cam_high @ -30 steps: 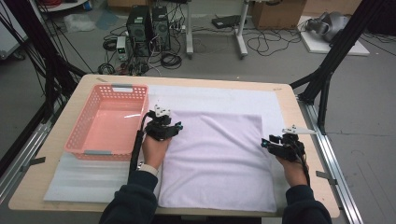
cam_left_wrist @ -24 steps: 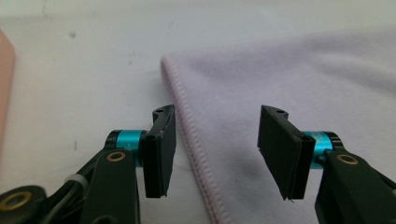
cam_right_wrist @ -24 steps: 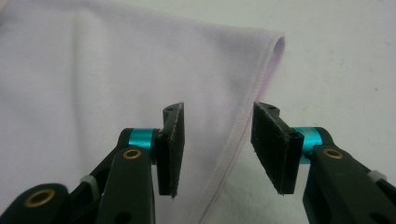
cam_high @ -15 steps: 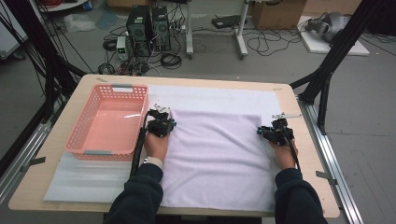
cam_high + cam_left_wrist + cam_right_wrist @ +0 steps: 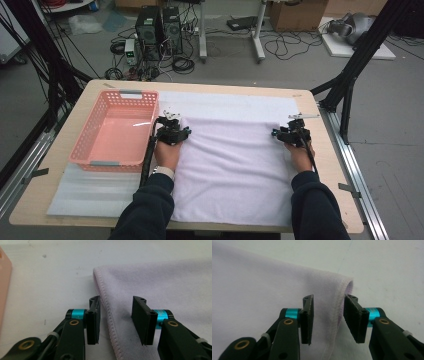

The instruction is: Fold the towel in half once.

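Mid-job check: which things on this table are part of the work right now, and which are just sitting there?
In the job:
towel
left gripper, open astride its far left hem
right gripper, open astride its far right hem

Lying about:
pink basket
white foam sheet

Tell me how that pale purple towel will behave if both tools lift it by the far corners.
The towel lies flat and soft, so it will probably drape limply. Its stitched hem looks thicker, likely giving the left tool and right tool some purchase. It seems light and may drag across the white mat.
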The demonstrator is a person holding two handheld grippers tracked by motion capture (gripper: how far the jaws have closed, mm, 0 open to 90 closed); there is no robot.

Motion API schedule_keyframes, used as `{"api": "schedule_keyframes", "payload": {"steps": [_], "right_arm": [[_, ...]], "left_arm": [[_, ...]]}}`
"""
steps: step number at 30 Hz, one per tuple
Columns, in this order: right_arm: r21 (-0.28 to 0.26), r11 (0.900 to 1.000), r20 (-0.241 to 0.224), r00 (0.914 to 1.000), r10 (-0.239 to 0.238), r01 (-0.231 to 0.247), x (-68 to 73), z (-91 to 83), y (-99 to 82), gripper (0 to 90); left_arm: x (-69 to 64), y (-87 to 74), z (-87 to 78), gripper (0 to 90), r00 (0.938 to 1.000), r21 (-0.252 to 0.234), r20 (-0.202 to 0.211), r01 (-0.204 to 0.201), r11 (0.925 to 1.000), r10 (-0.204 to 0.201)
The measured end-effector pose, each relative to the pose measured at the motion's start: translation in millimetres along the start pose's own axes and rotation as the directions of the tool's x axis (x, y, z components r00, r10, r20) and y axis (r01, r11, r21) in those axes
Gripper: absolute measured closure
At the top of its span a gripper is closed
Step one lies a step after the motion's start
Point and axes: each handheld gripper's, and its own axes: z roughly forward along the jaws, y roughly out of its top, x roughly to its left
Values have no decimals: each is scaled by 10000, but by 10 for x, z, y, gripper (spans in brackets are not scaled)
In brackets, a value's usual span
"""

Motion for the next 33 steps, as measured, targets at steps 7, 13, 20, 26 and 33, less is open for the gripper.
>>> {"api": "schedule_keyframes", "payload": {"steps": [7,13,20,26,33], "right_arm": [[-218,9951,859,9915,978,-962,-165,-87,-10,552],[-741,9937,-162,9964,828,-838,-131,-346,-32,435],[-491,9983,-1228,9917,-373,315,21,-746,-84,344],[-1129,9907,-2091,9729,-982,757,195,-1002,-289,236],[-1727,9767,-2169,9623,-1641,1276,335,-1150,-472,182]], "left_arm": [[-12,14,-61,519,9995,-148,256,-156,9998,159],[-94,107,-300,305,9847,-1303,1726,-29,9915,256],[-259,119,-573,180,9449,-1927,3197,-80,9812,706],[-400,110,-790,191,9095,-2485,3791,-772,9656,1703],[-358,58,-935,190,8994,-2697,3862,-1023,9575,2049]]}}
